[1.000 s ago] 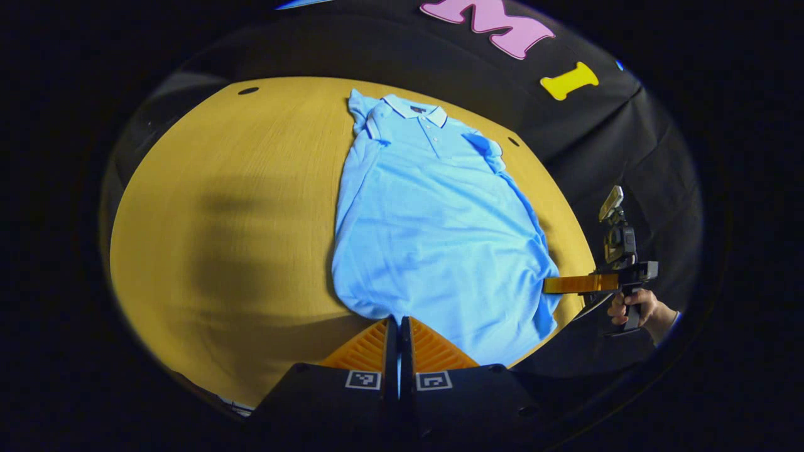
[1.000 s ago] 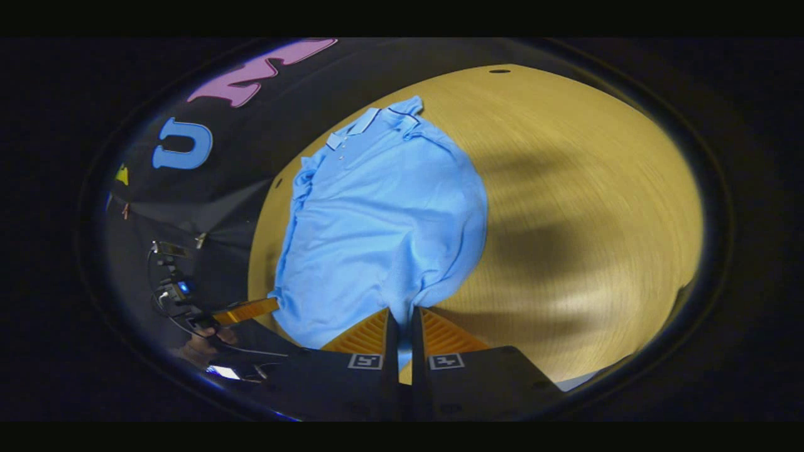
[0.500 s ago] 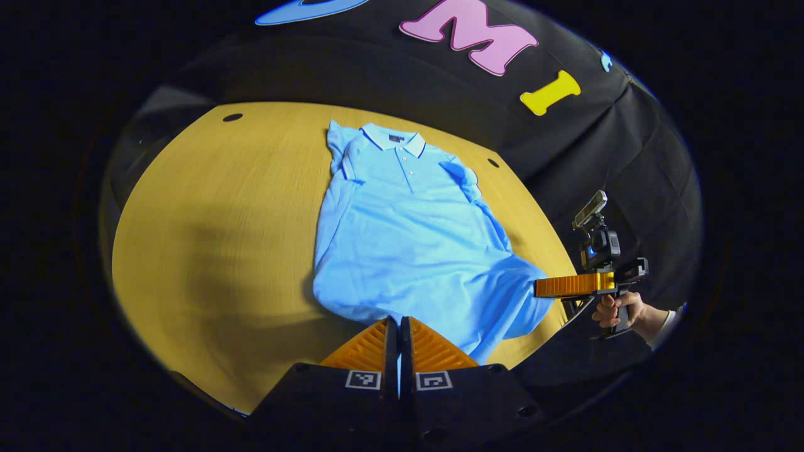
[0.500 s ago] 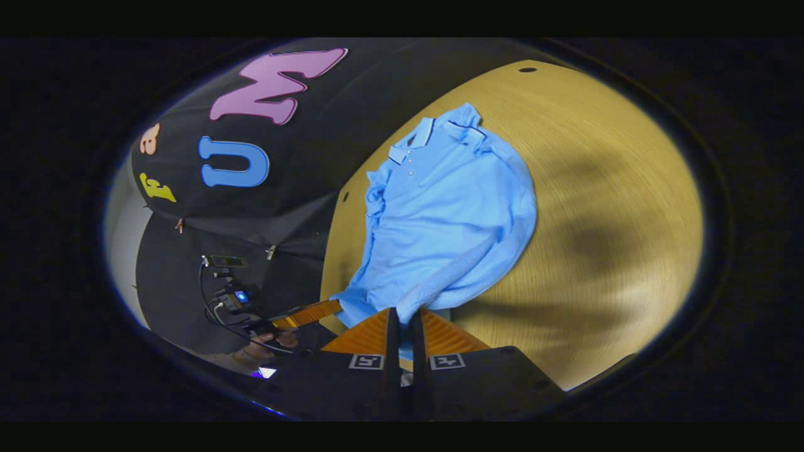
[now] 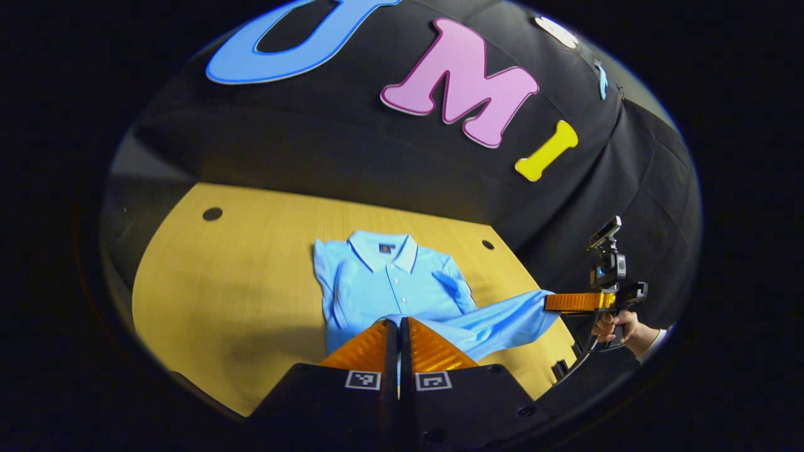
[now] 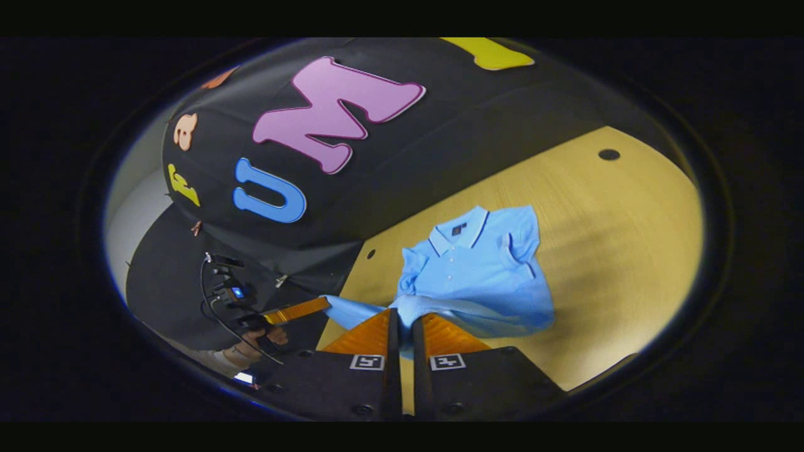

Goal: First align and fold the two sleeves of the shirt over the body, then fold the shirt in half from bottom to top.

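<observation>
Shirt [image 5: 389, 282]: flat on the table [image 5: 239, 276], collar at the far end, hem lifted toward us.
Left gripper [image 5: 398, 326]: pinched tight on one hem corner.
Right gripper [image 6: 402, 317]: clamped on the other corner.
Axis: collar lies straight ahead of both; hem must travel forward.

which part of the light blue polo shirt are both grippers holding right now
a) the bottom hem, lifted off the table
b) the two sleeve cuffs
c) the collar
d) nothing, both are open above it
a: the left gripper and right gripper each pinch the bottom hem of the polo shirt, raised above the wooden table, while the collar lies flat.
</observation>
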### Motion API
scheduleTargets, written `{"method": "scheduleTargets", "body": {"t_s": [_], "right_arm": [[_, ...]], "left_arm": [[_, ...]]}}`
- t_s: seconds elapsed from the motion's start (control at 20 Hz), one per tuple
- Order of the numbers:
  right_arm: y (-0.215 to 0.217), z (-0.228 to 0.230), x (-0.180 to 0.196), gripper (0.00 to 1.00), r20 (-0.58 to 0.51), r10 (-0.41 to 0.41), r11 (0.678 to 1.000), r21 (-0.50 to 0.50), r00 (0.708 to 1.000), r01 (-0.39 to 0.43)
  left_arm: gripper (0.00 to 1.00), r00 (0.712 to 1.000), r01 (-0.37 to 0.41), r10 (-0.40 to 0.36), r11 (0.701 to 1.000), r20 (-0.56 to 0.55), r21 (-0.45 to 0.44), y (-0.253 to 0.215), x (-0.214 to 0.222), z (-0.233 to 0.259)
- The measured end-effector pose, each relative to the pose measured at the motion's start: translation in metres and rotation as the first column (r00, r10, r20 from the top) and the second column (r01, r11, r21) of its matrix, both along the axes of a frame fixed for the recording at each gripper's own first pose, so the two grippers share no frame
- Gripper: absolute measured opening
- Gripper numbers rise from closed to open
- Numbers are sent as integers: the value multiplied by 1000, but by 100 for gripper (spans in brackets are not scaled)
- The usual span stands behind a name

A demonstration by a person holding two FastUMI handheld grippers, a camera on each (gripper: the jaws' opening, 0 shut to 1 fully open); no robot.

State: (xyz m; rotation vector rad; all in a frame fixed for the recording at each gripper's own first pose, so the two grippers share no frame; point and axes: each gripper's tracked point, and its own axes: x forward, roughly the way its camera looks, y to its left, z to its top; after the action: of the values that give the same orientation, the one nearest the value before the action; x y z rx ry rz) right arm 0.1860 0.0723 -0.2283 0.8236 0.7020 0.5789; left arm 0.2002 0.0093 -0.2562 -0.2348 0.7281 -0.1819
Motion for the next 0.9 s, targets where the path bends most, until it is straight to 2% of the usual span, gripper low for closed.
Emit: {"method": "scheduleTargets", "body": {"t_s": [0.15, 0.2, 0.25, 0.3, 0.4, 0.45, 0.5, 0.65, 0.7, 0.8, 0.85, 0.9], "right_arm": [[-10, -5, 68, 12, 45, -29, 997, -72, 999, 32], [-10, -11, 92, 18, 59, -33, 994, -106, 998, 39], [-11, -17, 115, 11, 58, -40, 990, -133, 997, 48], [-8, -25, 136, 17, 55, -51, 986, -155, 997, 59], [1, -44, 170, 18, 40, -61, 978, -196, 997, 68], [5, -55, 183, 18, 36, -57, 973, -221, 998, 63], [8, -67, 193, 12, 26, -56, 965, -254, 998, 60], [8, -116, 222, 12, -33, -93, 932, -355, 995, 75], [5, -130, 225, 18, -50, -108, 920, -383, 993, 81], [10, -147, 231, 14, -66, -129, 908, -410, 989, 91], [13, -155, 232, 12, -78, -133, 907, -410, 988, 90], [11, -164, 234, 16, -97, -142, 901, -426, 985, 88]], "left_arm": [[6, 998, -43, 42, 998, 35, 42, 19, 61, 2], [6, 998, -54, 53, 997, 31, 61, 24, 79, -4], [6, 998, -66, 64, 994, 28, 84, 29, 97, -11], [6, 997, -79, 77, 992, 16, 104, 33, 111, -20], [6, 995, -102, 103, 986, -8, 132, 35, 143, -36], [6, 993, -114, 118, 983, -18, 145, 41, 156, -46], [6, 990, -127, 134, 979, -33, 158, 47, 166, -57], [6, 982, -143, 166, 966, -92, 216, 65, 187, -95], [6, 976, -150, 183, 957, -117, 248, 70, 189, -109], [6, 967, -145, 199, 943, -160, 298, 70, 189, -133], [6, 964, -162, 216, 939, -157, 302, 70, 191, -138], [6, 960, -183, 234, 939, -151, 290, 68, 195, -139]]}}
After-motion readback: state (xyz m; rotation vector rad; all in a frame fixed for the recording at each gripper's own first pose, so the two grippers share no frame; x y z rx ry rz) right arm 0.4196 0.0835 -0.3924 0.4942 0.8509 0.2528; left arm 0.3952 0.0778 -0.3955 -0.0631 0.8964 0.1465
